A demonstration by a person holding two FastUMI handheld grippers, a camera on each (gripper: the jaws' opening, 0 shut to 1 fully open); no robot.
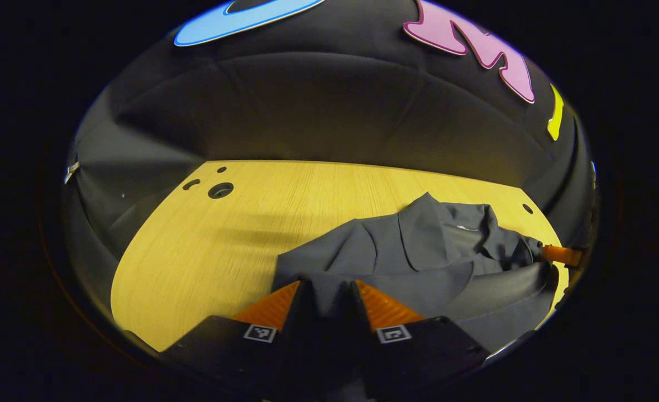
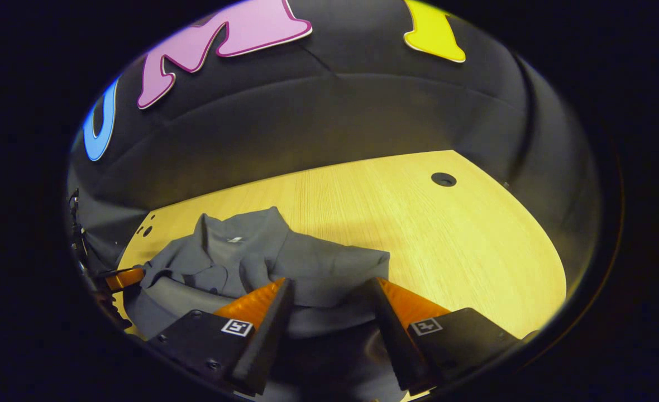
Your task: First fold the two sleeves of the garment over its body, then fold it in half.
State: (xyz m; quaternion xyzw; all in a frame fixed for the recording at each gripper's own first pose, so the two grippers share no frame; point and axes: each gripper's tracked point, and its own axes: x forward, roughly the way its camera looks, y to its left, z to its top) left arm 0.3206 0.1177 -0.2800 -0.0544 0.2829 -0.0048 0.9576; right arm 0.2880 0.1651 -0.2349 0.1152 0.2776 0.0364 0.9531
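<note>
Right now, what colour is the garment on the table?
Plain dark grey, no pattern. The garment shows best in the right gripper view, on the light wooden table.

Garment (image 1: 419, 251) – dark grey woven cloth, matt, smooth with soft creases; looks the same in the right gripper view (image 2: 262, 257). Table (image 1: 206, 234) is light wood-grain, fine straight lines, low satin sheen. Left gripper (image 1: 326, 290) has orange fingers (image 1: 271, 307), ribbed and plastic-looking, on smooth matt black housings. Right gripper (image 2: 329, 290) – same orange ribbed fingers (image 2: 251, 304), black matt bodies with small screws. Booth wall (image 1: 329, 111) is black matt cloth.
</note>
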